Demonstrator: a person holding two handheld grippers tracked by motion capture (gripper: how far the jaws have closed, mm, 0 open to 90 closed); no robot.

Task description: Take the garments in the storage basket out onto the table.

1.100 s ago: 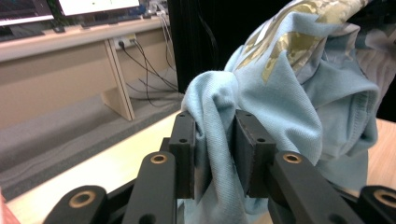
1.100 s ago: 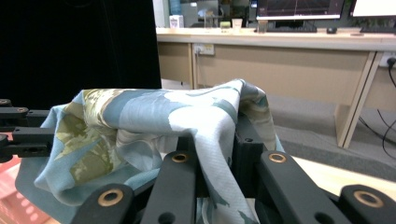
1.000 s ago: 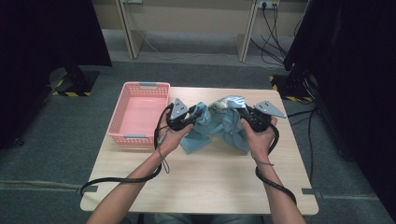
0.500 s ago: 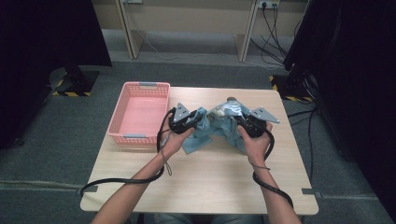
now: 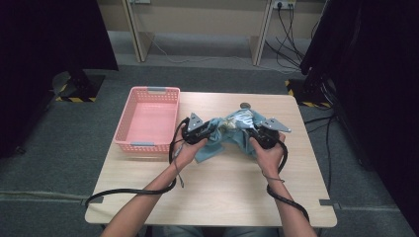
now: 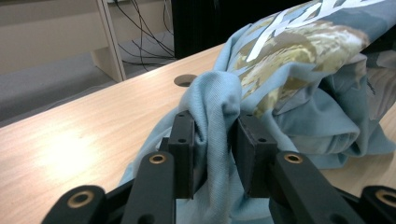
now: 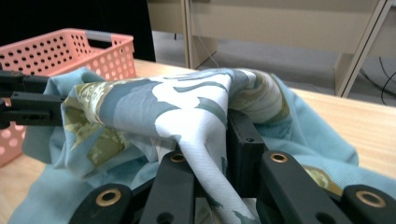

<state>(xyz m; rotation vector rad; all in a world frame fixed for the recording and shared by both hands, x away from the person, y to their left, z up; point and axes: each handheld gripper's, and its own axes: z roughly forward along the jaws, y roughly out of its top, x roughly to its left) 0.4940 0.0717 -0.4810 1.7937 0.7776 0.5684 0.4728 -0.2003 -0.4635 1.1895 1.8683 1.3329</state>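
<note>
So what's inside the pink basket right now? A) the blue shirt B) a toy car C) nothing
C: the pink basket shows only its bare floor, while the blue shirt lies bunched on the table beside it, pinched by the left gripper and the right gripper.

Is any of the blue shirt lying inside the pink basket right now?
No: the pink basket holds nothing, and the blue shirt lies bunched on the table beside it.
</note>
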